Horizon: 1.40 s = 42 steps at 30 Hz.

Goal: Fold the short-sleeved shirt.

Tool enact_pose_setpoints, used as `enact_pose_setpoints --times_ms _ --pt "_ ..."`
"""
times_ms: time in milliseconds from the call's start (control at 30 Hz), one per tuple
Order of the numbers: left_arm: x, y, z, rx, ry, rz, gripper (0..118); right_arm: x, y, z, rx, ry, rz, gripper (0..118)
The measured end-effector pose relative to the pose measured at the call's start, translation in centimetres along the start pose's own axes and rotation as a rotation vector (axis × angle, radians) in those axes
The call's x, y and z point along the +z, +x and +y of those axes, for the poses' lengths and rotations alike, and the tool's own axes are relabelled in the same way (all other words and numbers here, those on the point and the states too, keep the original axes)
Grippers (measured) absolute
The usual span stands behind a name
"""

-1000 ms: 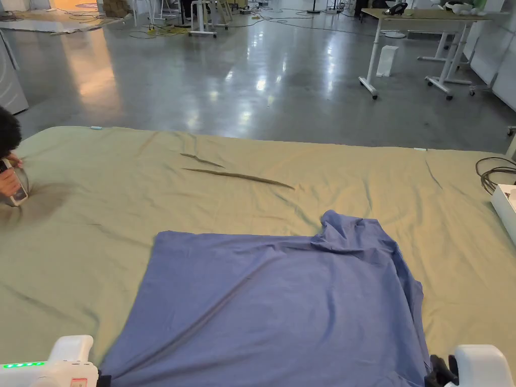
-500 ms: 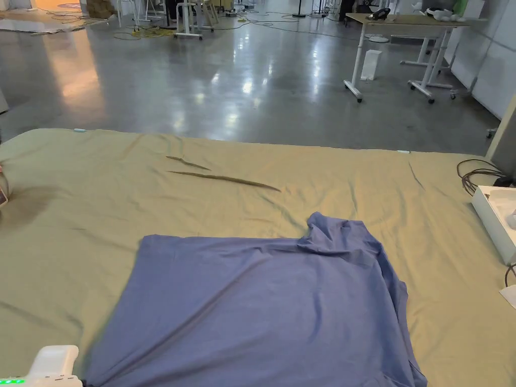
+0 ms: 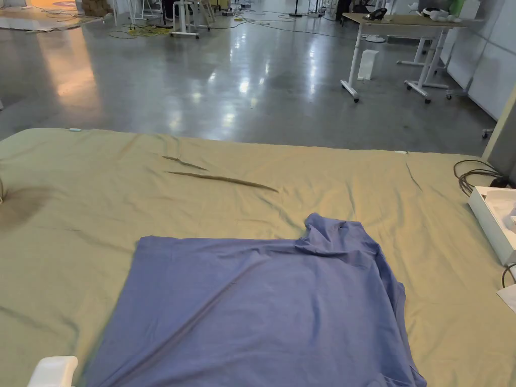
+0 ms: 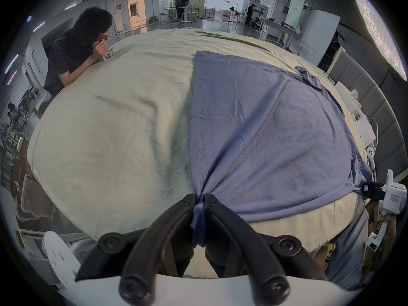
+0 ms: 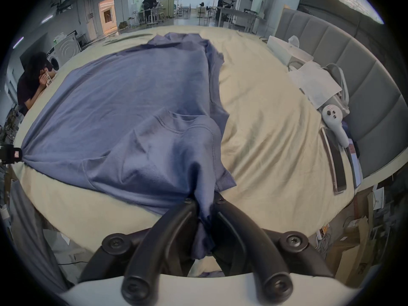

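Left gripper view: left gripper (image 4: 200,200) is pinching a bunched corner of the blue shirt (image 4: 260,134), both jaws pressing on the fabric, a tuft hanging down between them. Cloth is pulling taut from that corner, a straight hemmed edge running away up the bed. Right gripper view: right gripper (image 5: 204,201) is clamping another bunched bit of the same shirt near its near edge, jaws narrow with fabric squeezed between them and trailing below. A folded-over part with a ribbed neckline is lying just ahead of those jaws. Across the shirt, the left gripper is showing at the far left of this view, gripping its corner; the right one is likewise showing at the right edge of the left gripper view.

Shirt is lying mostly flat on the olive-beige sheet (image 3: 252,201) covering the bed, near the person's edge, with a rumpled hump at its far right corner. White box (image 3: 491,221) and cables are sitting at the bed's right side. Another person (image 4: 75,52) is leaning on the far left edge of the bed.
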State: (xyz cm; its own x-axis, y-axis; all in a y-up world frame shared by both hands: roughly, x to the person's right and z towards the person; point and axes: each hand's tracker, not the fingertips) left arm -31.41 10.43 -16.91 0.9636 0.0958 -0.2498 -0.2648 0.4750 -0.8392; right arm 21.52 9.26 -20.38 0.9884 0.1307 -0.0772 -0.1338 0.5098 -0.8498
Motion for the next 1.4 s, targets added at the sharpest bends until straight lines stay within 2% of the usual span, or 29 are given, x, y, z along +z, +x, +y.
enact_pose_setpoints --times_ms 200,400,533,700,900,1067,1233,1267,1300,1333,1367,1400 --pt "0.2 0.1 0.1 -0.011 0.033 -0.007 8 3.3 -0.1 0.9 0.053 0.102 -0.036 7" --pt "0.6 0.7 2.1 -0.012 0.114 -0.029 8 4.6 0.3 4.7 -0.024 0.169 -0.003 7" --pt "0.0 1.1 5.2 0.004 0.158 -0.035 8 3.8 0.3 8.9 -0.041 0.157 0.001 7" --pt "-2.6 1.4 10.2 0.008 0.169 -0.028 8 0.8 -0.2 15.1 -0.047 0.113 -0.001 7" --pt "-6.7 0.9 14.3 0.059 0.141 -0.021 8 -6.0 -0.6 20.4 -0.061 0.041 0.035 8" --pt "-9.7 1.2 15.8 0.042 0.086 -0.006 8 -11.3 -1.2 21.6 -0.050 -0.024 0.041 8" --pt "-11.2 0.5 15.9 0.078 0.034 -0.030 8 -12.6 -1.2 21.4 -0.056 -0.035 0.052 9" --pt "-11.2 0.4 15.8 0.085 0.032 -0.032 8 -12.2 -1.2 21.1 -0.057 -0.026 0.052 12" --pt "-10.9 0.2 15.8 0.094 0.029 -0.039 11 -11.8 -1.2 21.0 -0.058 -0.009 0.044 21" --pt "-10.5 0.2 15.6 0.101 0.035 -0.041 18 -11.1 -1.1 20.8 -0.061 0.030 0.037 34" --pt "-9.8 0.2 15.4 0.110 0.063 -0.041 30 -10.2 -1.1 20.6 -0.069 0.072 0.040 50" --pt "-8.9 0.2 15.3 0.118 0.094 -0.047 46 -9.3 -1.1 20.5 -0.081 0.114 0.053 79"
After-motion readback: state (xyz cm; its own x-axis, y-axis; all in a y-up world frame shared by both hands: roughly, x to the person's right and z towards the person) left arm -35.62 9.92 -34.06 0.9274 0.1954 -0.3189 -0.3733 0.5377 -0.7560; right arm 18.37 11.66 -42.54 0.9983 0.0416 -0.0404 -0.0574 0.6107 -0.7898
